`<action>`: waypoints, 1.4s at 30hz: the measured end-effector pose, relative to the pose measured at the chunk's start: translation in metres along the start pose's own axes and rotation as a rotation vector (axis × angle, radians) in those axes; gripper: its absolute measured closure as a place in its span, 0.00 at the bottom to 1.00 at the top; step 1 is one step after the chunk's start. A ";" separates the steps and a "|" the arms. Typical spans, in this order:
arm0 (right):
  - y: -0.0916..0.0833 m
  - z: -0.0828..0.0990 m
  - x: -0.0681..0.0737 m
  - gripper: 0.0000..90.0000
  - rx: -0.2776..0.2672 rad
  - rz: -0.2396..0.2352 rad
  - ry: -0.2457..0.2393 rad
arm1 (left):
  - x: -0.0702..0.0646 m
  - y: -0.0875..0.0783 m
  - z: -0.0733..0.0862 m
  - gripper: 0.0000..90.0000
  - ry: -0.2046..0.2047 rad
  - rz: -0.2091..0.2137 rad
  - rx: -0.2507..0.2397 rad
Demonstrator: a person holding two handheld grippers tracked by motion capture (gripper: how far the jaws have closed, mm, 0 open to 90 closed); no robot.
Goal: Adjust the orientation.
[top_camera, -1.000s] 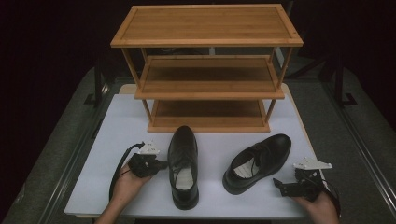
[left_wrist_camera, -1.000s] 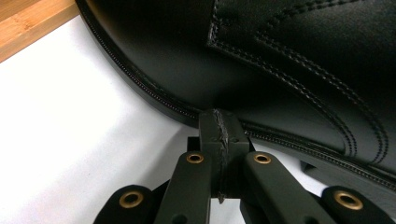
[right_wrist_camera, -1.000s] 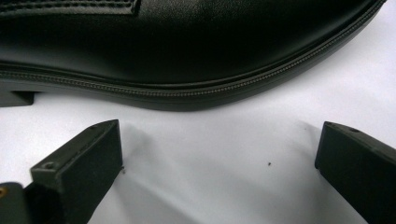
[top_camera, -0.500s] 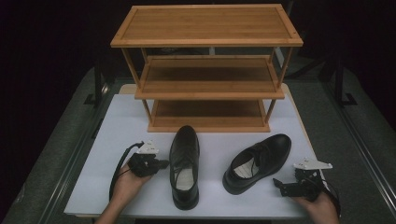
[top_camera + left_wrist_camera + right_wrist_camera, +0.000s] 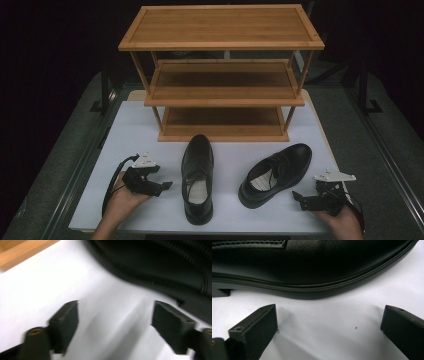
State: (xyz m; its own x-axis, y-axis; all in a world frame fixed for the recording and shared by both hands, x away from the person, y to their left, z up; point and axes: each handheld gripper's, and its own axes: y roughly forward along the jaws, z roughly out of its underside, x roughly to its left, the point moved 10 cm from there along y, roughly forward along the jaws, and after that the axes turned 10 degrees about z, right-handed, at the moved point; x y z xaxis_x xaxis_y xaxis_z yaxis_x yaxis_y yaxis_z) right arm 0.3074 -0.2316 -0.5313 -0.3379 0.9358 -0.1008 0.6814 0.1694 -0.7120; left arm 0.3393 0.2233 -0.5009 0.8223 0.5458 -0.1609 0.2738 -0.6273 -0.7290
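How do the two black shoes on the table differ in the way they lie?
The left shoe points straight at the wooden rack, heel toward the person; the right shoe lies turned at an angle, toe toward the table's right. The left shoe's opening shows from straight above with a pale insole; the right shoe shows its laces and side too. Both are black leather dress shoes, upright on the white table, each with an open gripper beside it.
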 end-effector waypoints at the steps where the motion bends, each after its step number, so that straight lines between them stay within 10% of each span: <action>1: 0.000 0.000 0.000 0.00 0.000 0.000 0.000 | 0.001 -0.003 0.003 0.18 0.001 -0.008 -0.001; 8: 0.000 0.000 0.000 0.00 -0.002 -0.003 0.002 | 0.009 -0.020 0.031 0.00 -0.035 -0.036 0.028; 17: 0.000 0.000 0.000 0.00 0.005 0.001 -0.001 | 0.016 -0.033 0.064 0.00 -0.022 -0.086 0.007; 29: -0.005 -0.001 -0.005 0.01 0.018 0.008 0.024 | 0.017 -0.033 0.066 0.00 -0.016 -0.087 -0.030; 35: -0.018 -0.018 -0.022 0.19 -0.026 0.016 0.059 | 0.017 -0.033 0.066 0.00 -0.017 -0.084 -0.029; 42: -0.030 -0.045 -0.041 0.63 -0.083 0.025 0.085 | 0.017 -0.033 0.066 0.00 -0.018 -0.083 -0.032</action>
State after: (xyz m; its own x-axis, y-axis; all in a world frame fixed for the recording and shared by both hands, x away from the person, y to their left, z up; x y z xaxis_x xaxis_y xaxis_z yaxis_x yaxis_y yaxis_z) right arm 0.3299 -0.2616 -0.4744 -0.2662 0.9622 -0.0566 0.7415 0.1669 -0.6499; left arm 0.3113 0.2896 -0.5237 0.7872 0.6063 -0.1129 0.3565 -0.5967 -0.7189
